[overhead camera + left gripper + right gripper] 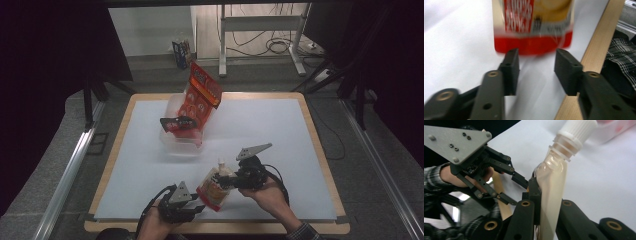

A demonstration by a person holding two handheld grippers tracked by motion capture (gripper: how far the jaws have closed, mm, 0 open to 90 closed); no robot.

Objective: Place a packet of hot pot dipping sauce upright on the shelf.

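— So where's the spouted pouch [215, 189] sitting against the jaws?

— Pinched between the right gripper [231, 181] jaws, just under its white cap [578, 129], held up off the white table mat [280, 130] near the front edge. Its red bottom edge hangs just ahead of the left gripper [536, 65], whose jaws stand spread, touching nothing.

— And the hands?

— Right hand [267, 192] reaches in from the right, gripper pointing left; left hand [155, 225] low at the front edge — gripper aimed at the pouch's base.
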